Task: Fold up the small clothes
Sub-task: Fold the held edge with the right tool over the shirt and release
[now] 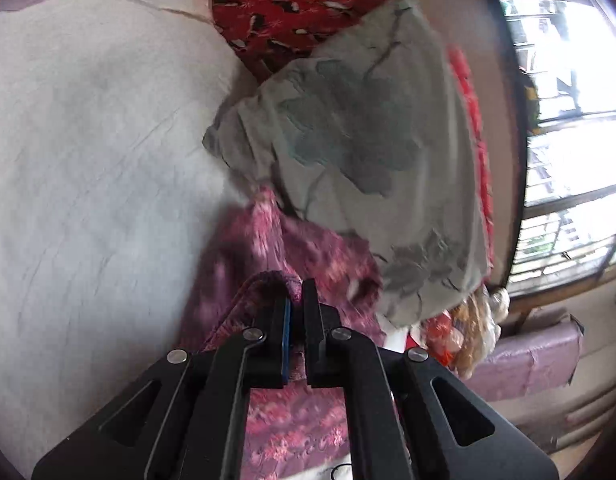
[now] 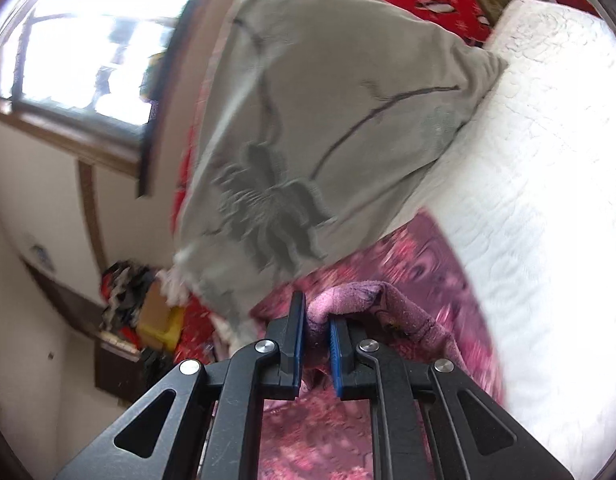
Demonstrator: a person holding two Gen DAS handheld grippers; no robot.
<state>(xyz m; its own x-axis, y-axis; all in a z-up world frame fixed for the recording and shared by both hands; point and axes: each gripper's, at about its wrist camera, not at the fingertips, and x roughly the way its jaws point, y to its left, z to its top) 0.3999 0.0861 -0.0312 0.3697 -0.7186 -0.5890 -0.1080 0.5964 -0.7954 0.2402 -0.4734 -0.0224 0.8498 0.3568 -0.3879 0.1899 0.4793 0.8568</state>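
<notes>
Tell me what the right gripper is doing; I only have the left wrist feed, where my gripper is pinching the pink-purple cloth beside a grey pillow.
Observer: The right gripper is shut on the same pink patterned cloth, with a bunched fold of it between its blue pads.
Operator: Anything beyond the pillow on that side?
Observer: Yes. Past the grey pillow, low by the wall, a dark shelf holds a heap of clutter with something yellow in it.
Operator: How does the mattress look from there?
Observer: The white mattress shows a quilted pattern, and the pillow's corner lies on its edge.
</notes>
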